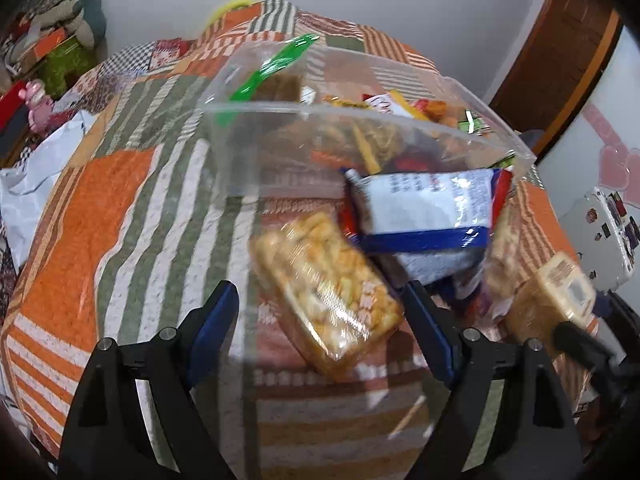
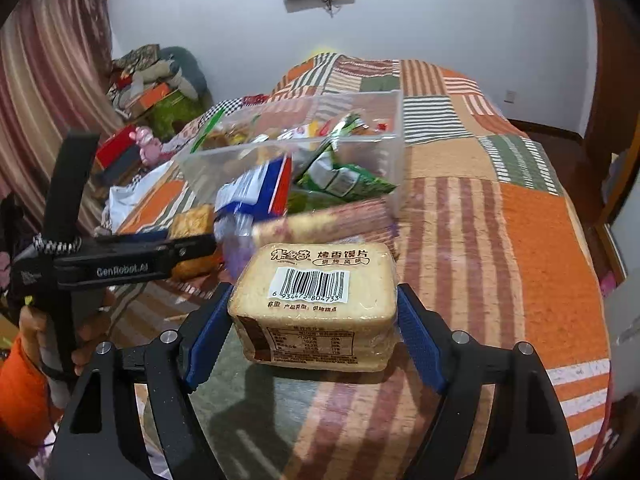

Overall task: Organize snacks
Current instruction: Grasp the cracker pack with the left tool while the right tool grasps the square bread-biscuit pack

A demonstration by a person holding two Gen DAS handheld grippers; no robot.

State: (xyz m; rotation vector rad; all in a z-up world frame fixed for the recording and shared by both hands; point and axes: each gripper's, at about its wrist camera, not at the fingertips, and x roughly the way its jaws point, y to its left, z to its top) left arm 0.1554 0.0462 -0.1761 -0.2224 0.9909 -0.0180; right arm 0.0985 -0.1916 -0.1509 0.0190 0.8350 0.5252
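In the left wrist view, the left gripper [image 1: 320, 320] was seen with its blue-padded jaws spread wide on either side of a clear-wrapped pack of golden crackers [image 1: 326, 294]; whether the pads touched the wrapper could not be told through the blur. Just beyond, toward 1 o'clock, a blue and white packet [image 1: 424, 208] lay at the open side of a clear plastic bin [image 1: 280, 120], in which more snacks were heaped and a green strip [image 1: 276, 66] showed at 11 o'clock. All was set on a patchwork quilt [image 1: 140, 208]. At 4 o'clock a beige pack was seen in the other gripper. In the right wrist view, the right gripper [image 2: 314, 320] was closed on that beige pack of toasted bun slices [image 2: 314, 300], barcode uppermost, a pad pressed to each side. The bin [image 2: 394, 128] stood at 12 o'clock, a green packet [image 2: 344, 182] inside it. The left gripper [image 2: 192, 246] was seen at 9 o'clock, held by a hand [image 2: 86, 344] in an orange sleeve.
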